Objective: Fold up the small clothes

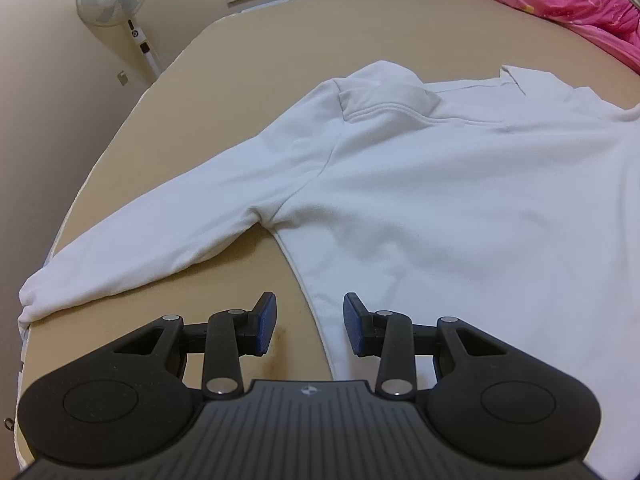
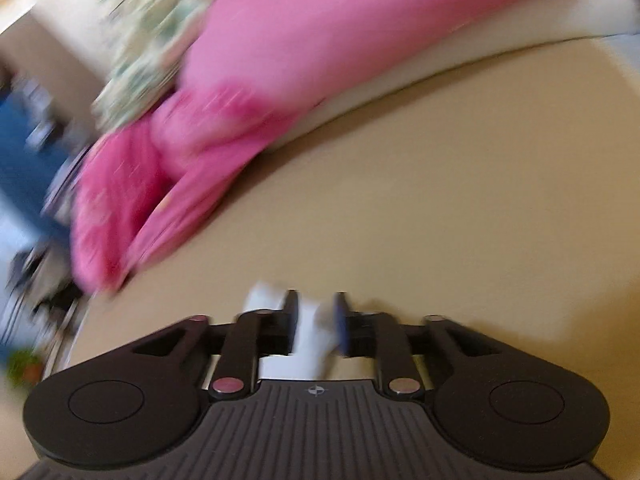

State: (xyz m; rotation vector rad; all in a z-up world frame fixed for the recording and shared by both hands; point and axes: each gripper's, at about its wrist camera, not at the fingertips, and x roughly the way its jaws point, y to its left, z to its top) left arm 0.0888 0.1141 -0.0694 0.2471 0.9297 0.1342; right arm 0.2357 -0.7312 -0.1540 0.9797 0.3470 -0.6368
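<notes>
The left gripper (image 1: 310, 322) hangs with jaws apart and empty, straddling the near side edge of the white sweatshirt (image 1: 440, 200), which lies flat on the tan bed (image 1: 248, 40). Its sleeve (image 1: 152, 244) runs out to the left; the body stretches away toward the collar. The right gripper (image 2: 316, 322), blurred, has white cloth (image 2: 314, 340) between slightly parted jaws; whether they pinch it I cannot tell.

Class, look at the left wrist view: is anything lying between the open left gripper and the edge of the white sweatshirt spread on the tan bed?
Nothing visible does. The left gripper is open, with only bare tan bed surface and the side edge of the white long-sleeved sweatshirt ahead of its fingers.
</notes>
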